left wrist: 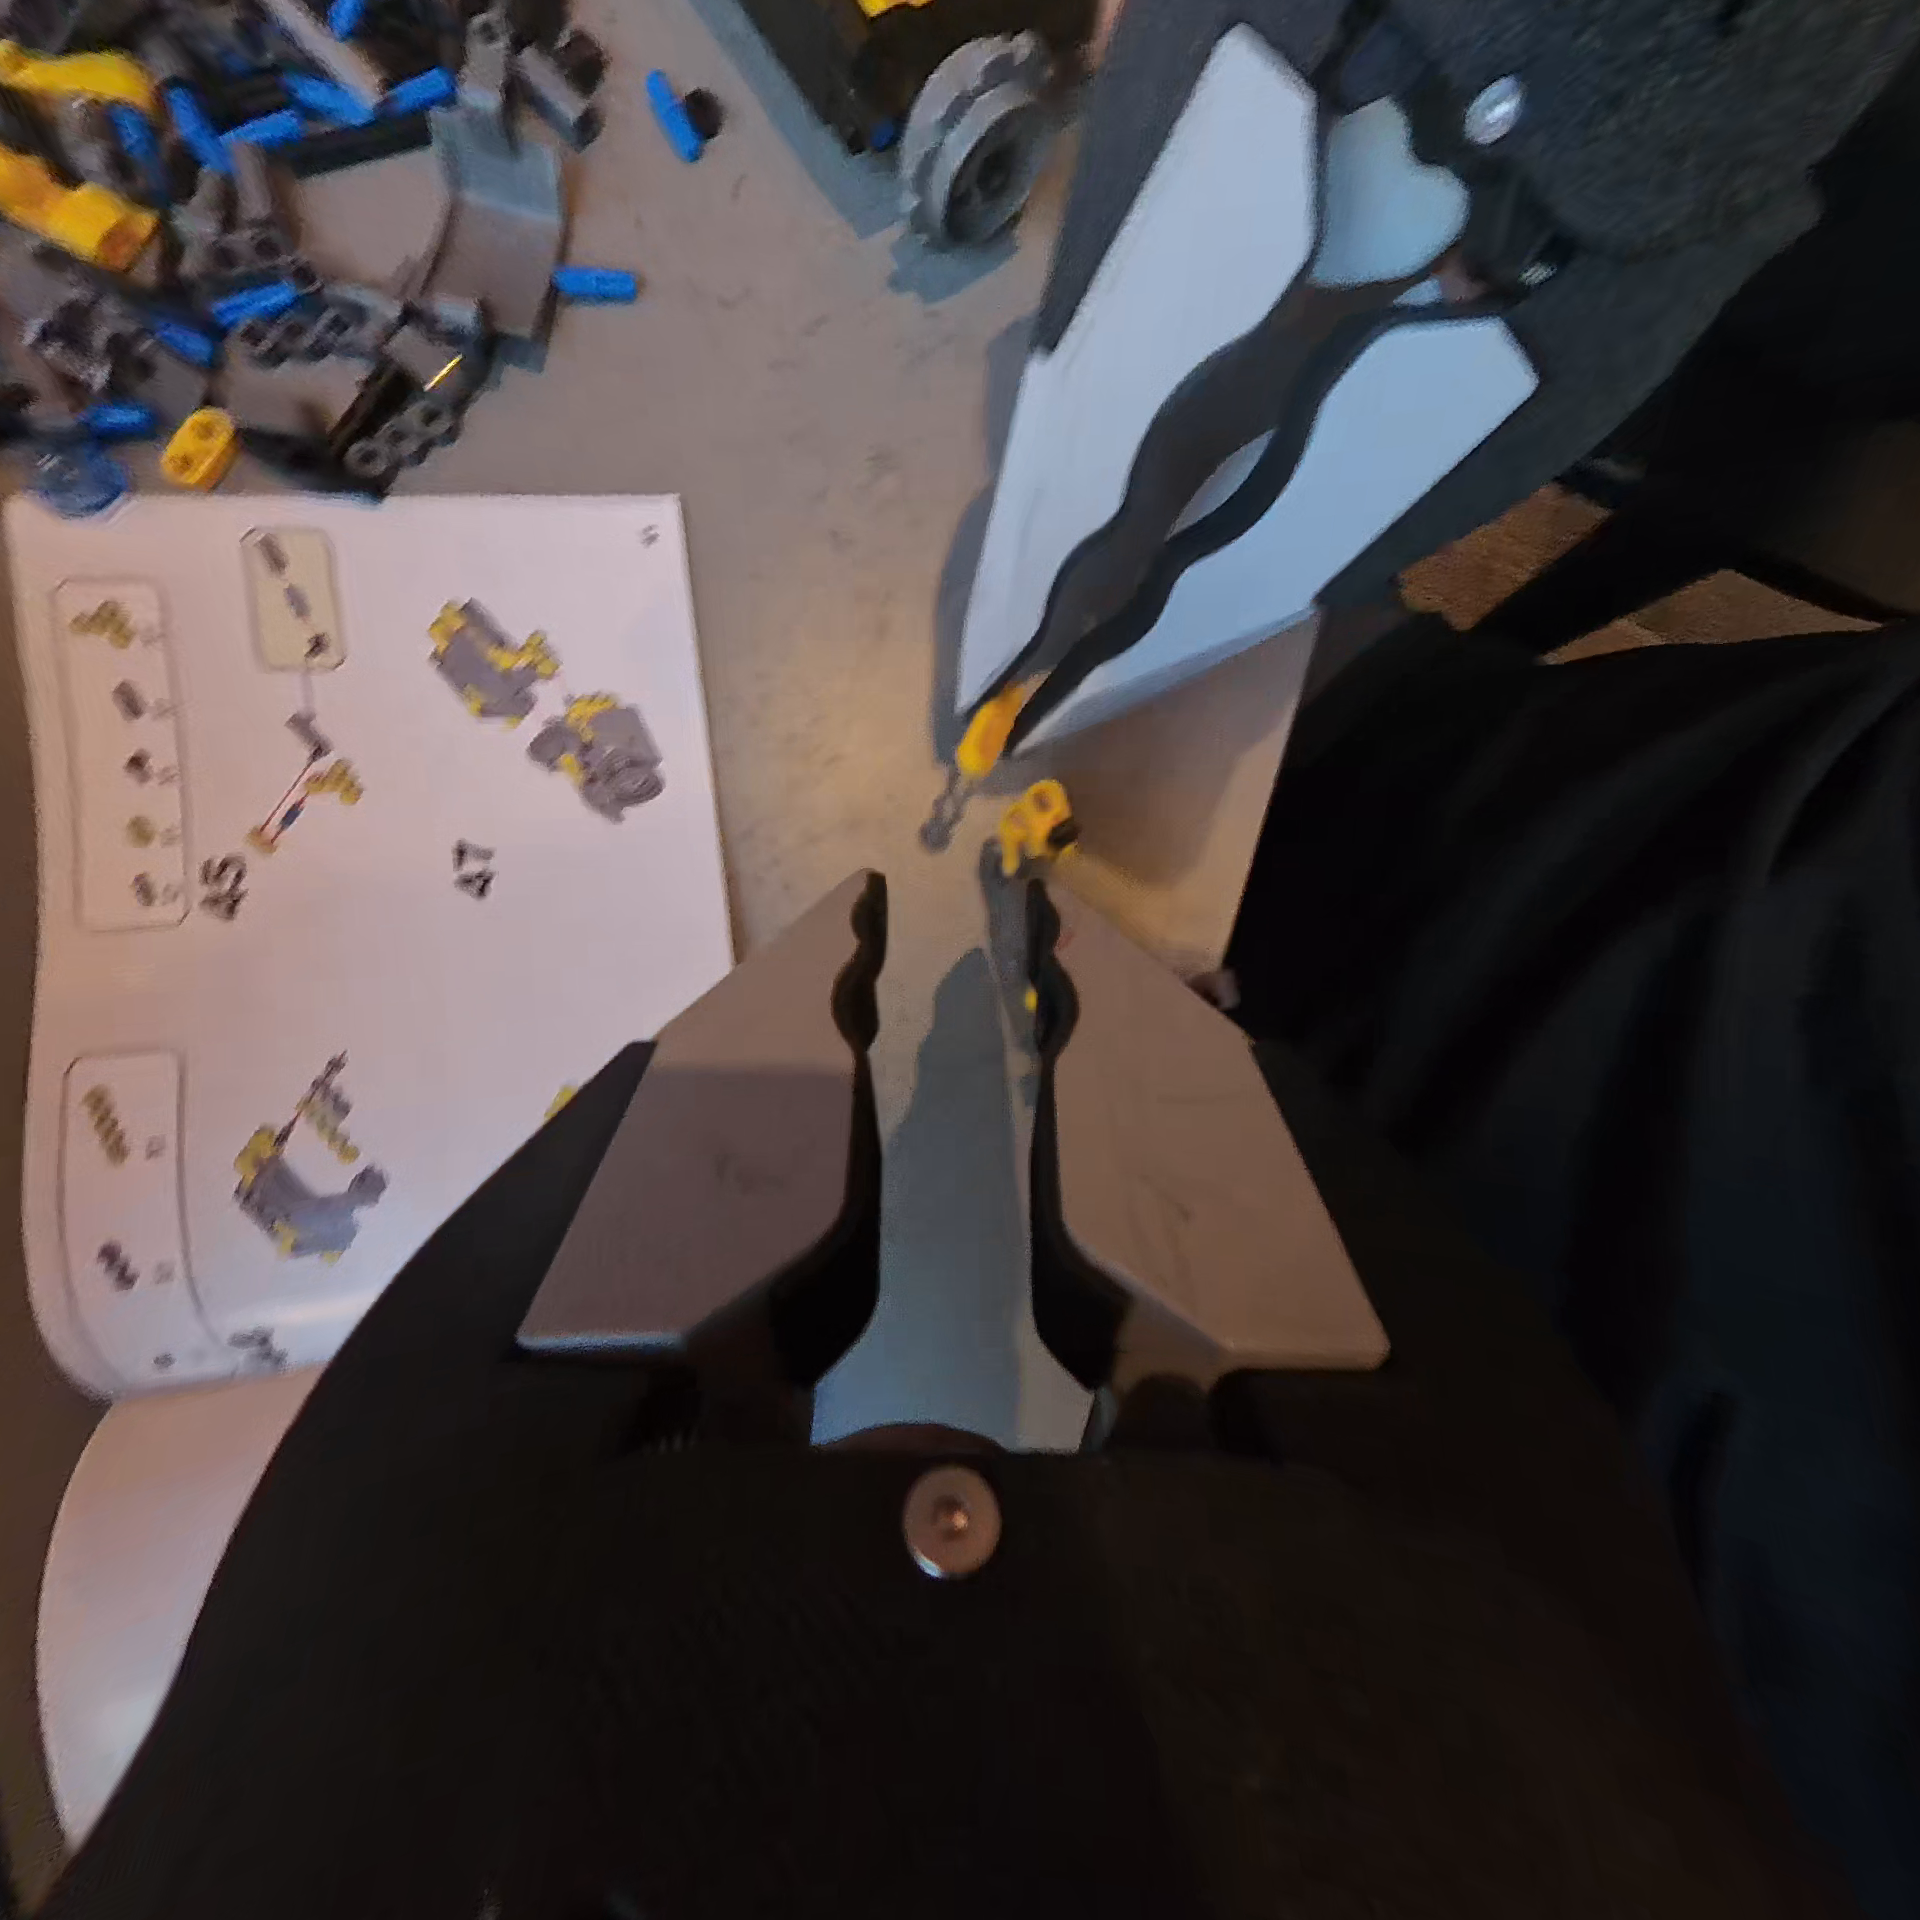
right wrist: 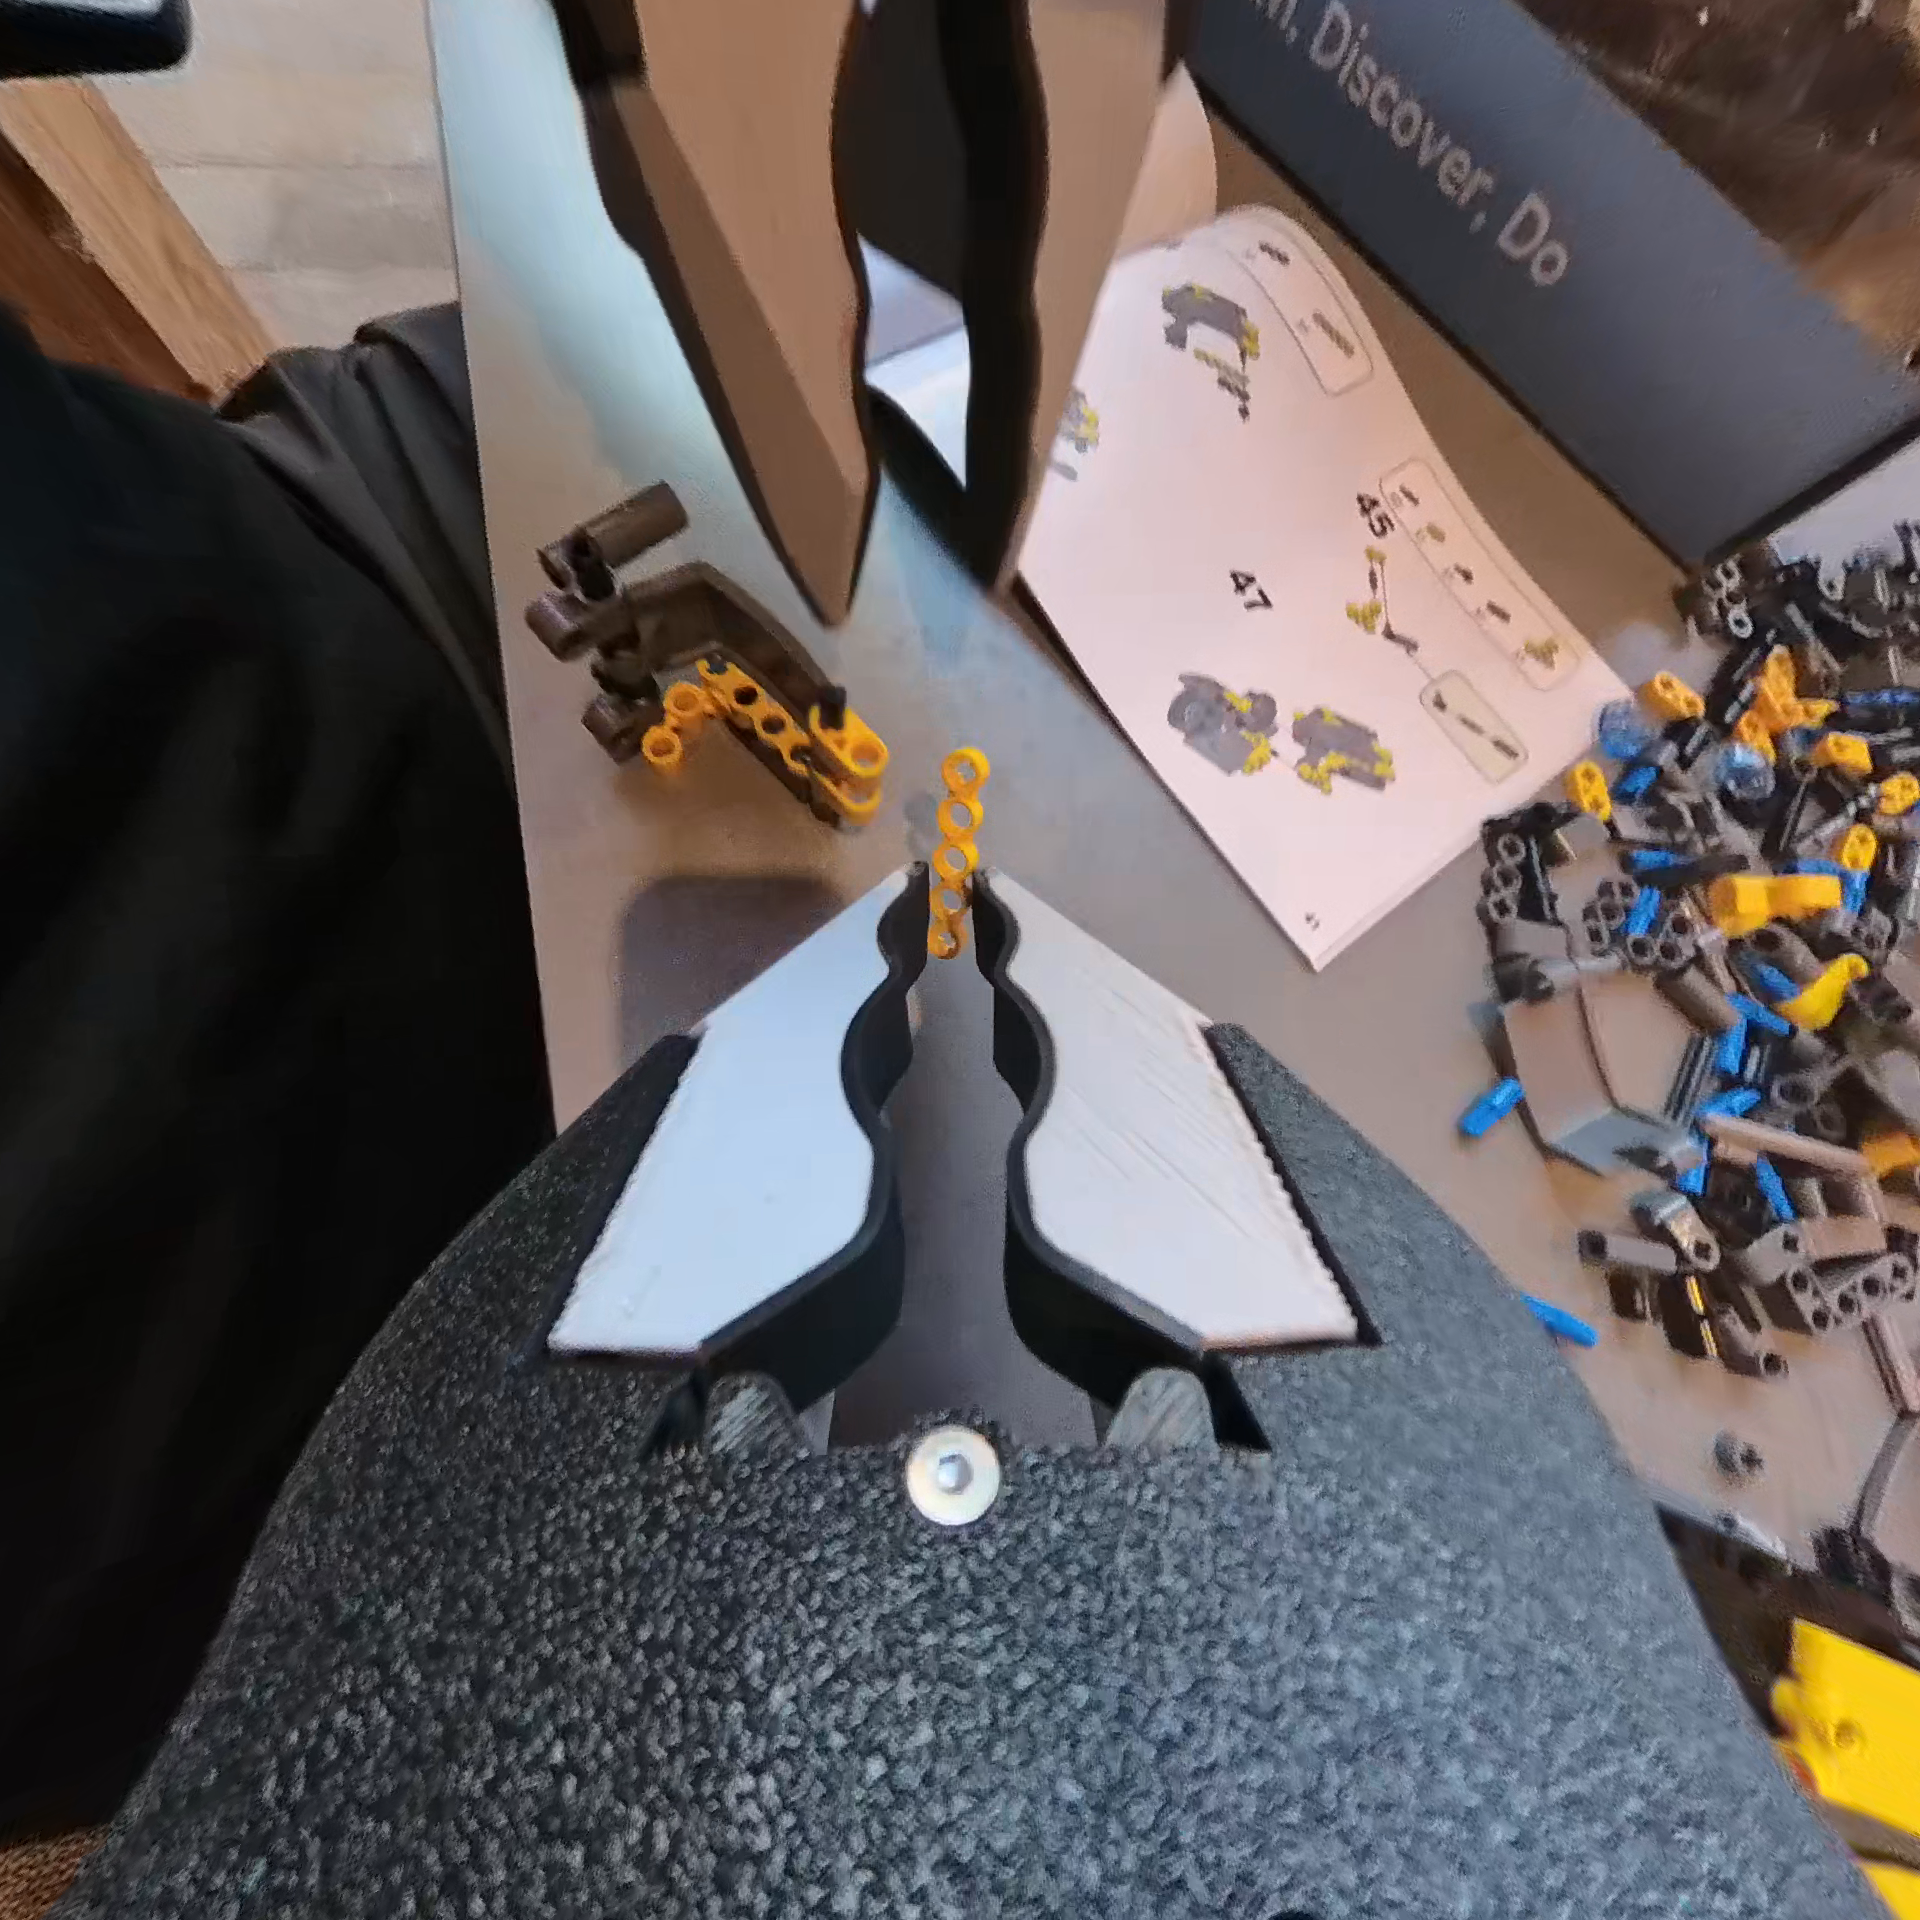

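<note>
My right gripper (right wrist: 951,883) is shut on a thin yellow beam with several holes (right wrist: 958,831) and holds it upright just above the table. In the left wrist view this gripper (left wrist: 997,707) comes in from the upper right with the yellow beam (left wrist: 987,732) at its tips. My left gripper (left wrist: 951,888) is open and empty. Its right fingertip is next to a small dark grey and yellow assembly (left wrist: 1029,831). In the right wrist view the left gripper (right wrist: 914,597) hangs from the top, and the assembly (right wrist: 727,686) lies on the table just left of it.
An open instruction booklet (left wrist: 364,831) (right wrist: 1299,623) lies flat on the table. A pile of black, blue and yellow parts (left wrist: 260,260) (right wrist: 1714,987) lies beyond it. A dark box (right wrist: 1507,260) and a wheeled model (left wrist: 966,135) stand at the back. A person's dark clothing (left wrist: 1558,1039) borders the table edge. One gripper's finger ends stand about 5 cm off the other's.
</note>
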`<state>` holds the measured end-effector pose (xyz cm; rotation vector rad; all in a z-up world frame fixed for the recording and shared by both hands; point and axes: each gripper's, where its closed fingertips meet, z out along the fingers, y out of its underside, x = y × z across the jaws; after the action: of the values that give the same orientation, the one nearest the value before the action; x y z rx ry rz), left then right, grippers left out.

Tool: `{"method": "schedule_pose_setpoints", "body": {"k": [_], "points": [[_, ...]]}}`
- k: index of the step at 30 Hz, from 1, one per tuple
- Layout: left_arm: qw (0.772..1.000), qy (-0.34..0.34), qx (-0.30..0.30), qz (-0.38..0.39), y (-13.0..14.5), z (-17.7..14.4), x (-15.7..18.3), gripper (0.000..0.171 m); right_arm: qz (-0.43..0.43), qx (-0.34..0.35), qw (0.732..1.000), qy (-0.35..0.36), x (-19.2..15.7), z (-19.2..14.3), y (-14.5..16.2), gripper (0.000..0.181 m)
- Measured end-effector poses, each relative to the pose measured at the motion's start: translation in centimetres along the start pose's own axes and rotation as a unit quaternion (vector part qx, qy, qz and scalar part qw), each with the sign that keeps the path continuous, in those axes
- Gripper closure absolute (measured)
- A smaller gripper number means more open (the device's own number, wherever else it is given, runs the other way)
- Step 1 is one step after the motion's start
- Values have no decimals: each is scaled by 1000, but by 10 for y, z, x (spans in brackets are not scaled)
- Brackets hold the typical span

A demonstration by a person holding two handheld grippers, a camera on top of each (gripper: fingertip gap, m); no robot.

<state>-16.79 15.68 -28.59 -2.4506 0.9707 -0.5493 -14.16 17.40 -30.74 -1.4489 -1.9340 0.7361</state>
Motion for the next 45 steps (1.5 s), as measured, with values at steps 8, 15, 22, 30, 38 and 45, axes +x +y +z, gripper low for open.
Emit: {"method": "schedule_pose_setpoints", "body": {"k": [8, 15, 22, 30, 38, 45], "points": [[992, -36, 97, -73, 12, -25, 26, 114, -4, -4, 1000, 5, 5, -20, 3, 174], [981, -94, 161, 58, -24, -41, 37, 144, -94, -4, 994, -60, -14, -32, -39, 174], [972, -126, 112, 163, -16, -26, 39, 166, -155, -30, 982, -104, -32, -28, -54, 174], [965, -114, 211, 106, -16, -39, 35, 167, -126, 32, 987, -90, -26, -30, -62, 167], [959, -74, 268, 43, -11, -39, 33, 167, -113, 63, 989, -68, -21, -24, -63, 173], [961, -60, 269, 21, -8, -35, 32, 167, -129, 59, 987, -77, -22, -23, -61, 175]]}}
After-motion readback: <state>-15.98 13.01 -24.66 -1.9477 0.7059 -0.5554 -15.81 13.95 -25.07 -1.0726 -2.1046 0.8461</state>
